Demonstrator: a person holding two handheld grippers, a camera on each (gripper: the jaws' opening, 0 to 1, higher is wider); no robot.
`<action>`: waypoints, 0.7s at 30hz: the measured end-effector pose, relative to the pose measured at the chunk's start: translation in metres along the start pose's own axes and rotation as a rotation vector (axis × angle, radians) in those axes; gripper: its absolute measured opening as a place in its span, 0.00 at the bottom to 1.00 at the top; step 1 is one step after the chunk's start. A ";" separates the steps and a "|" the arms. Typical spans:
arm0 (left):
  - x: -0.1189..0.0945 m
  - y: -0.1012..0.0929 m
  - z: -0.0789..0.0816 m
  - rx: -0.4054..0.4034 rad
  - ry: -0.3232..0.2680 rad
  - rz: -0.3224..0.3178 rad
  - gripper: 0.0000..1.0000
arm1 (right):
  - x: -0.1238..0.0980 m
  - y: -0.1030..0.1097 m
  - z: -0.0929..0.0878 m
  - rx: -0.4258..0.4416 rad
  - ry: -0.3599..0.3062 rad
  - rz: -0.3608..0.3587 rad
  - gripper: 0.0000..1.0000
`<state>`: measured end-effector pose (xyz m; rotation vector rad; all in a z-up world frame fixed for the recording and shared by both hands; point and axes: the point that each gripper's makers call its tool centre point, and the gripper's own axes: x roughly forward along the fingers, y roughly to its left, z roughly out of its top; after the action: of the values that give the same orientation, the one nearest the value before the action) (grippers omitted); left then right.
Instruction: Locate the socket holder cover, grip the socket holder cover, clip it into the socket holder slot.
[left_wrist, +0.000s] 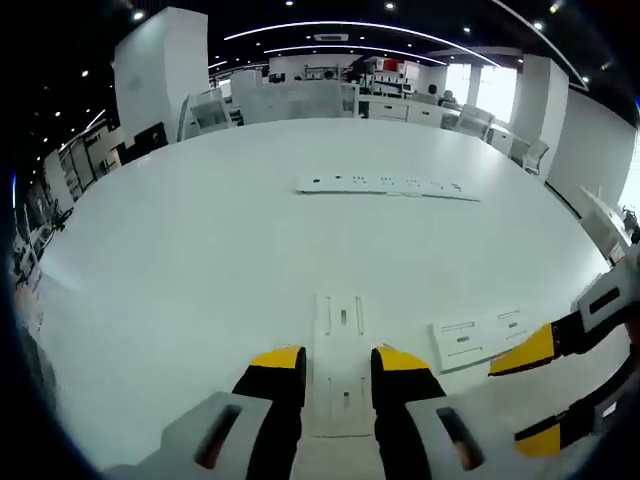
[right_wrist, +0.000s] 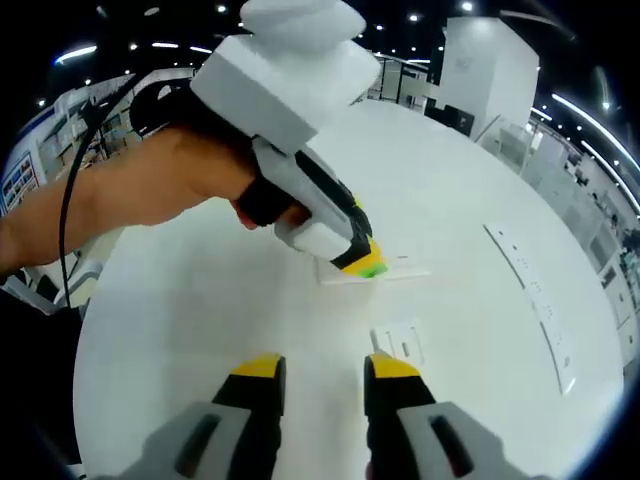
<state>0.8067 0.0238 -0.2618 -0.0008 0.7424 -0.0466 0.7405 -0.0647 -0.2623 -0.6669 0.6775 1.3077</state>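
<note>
Now we see the left hand-held gripper (left_wrist: 338, 362) parted around a socket holder cover (left_wrist: 341, 345) on the white surface (left_wrist: 200, 250); the right hand-held gripper (right_wrist: 320, 370) gapes empty near another cover (right_wrist: 398, 342).

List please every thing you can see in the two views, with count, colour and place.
table: one, white, round, under everything
long socket strip: one, white, lying flat at the far side of the table
flat cover piece: one, white, between the left tool's tips
second flat piece: one, white, on the table near the right tool
office furniture: several, white, background
left tool: one, yellow-tipped
right tool: one, yellow-tipped, open
person's hand: one, holding the left tool
</note>
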 end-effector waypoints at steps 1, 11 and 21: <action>-0.002 0.000 0.002 -0.007 -0.014 -0.004 0.27 | 0.000 0.000 0.000 0.000 -0.001 0.000 0.33; -0.036 -0.001 -0.002 -0.013 -0.131 -0.016 0.27 | 0.003 0.001 0.001 -0.009 0.001 -0.005 0.33; -0.047 -0.004 -0.020 0.000 -0.167 -0.013 0.24 | 0.007 -0.006 0.003 -0.016 0.014 -0.007 0.32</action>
<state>0.7587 0.0222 -0.2450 -0.0095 0.5751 -0.0582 0.7474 -0.0592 -0.2656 -0.6914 0.6755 1.3047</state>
